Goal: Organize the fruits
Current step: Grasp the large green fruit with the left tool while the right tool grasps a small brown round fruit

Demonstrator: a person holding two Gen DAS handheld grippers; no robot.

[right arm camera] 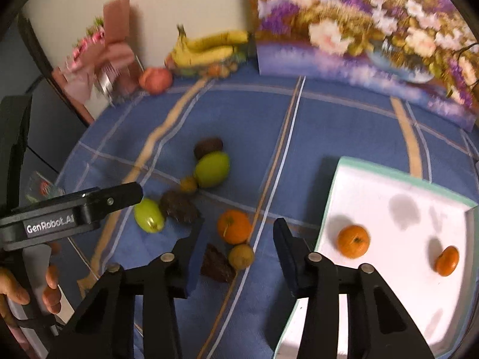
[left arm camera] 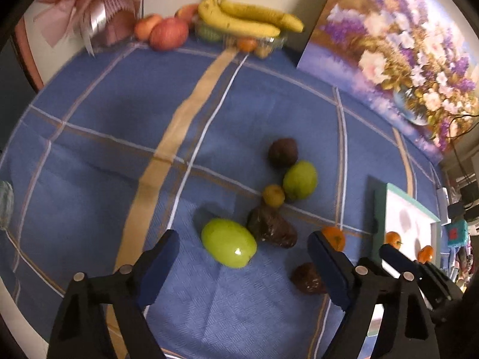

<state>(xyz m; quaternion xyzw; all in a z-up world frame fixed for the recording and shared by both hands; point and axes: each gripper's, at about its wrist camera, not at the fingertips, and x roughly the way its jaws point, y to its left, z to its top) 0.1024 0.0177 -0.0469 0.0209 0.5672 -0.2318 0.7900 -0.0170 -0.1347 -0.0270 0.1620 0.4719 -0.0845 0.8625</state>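
Hovering over the blue checked cloth (left arm camera: 269,113), our left gripper (left arm camera: 242,251) has its jaws spread wide, with nothing pressed between them. A large green fruit (left arm camera: 229,243) lies on the cloth in that gap, apart from both fingers. We take this green fruit as our landmark.

Just right of it, touching, sits a dark wrapped lump (left arm camera: 271,227). Beyond that come a small yellowish fruit (left arm camera: 273,196), a second green fruit (left arm camera: 300,180) and a dark brown round fruit (left arm camera: 282,152), running away from the landmark in a loose line. Another dark lump (left arm camera: 308,278) lies nearer us, right of the landmark, partly behind the left gripper's right finger.

Our right gripper (right arm camera: 238,239) stands well to the right of the landmark, jaws apart and gripping nothing. An orange (right arm camera: 234,226) lies on the cloth between its fingertips, touching neither. A small brownish fruit (right arm camera: 241,256) rests just below the orange.

Farther right of the landmark is a white tray with a green rim (right arm camera: 398,176), holding two oranges: one (right arm camera: 353,241) near its left edge, one (right arm camera: 447,261) toward its right.

Far beyond the landmark, at the wall, we note bananas (left arm camera: 248,19) atop a clear box, red apples (left arm camera: 169,33) beside them, and a flower painting (left arm camera: 398,51) leaning to the right.

A hand (right arm camera: 18,293) grips the left tool's handle.
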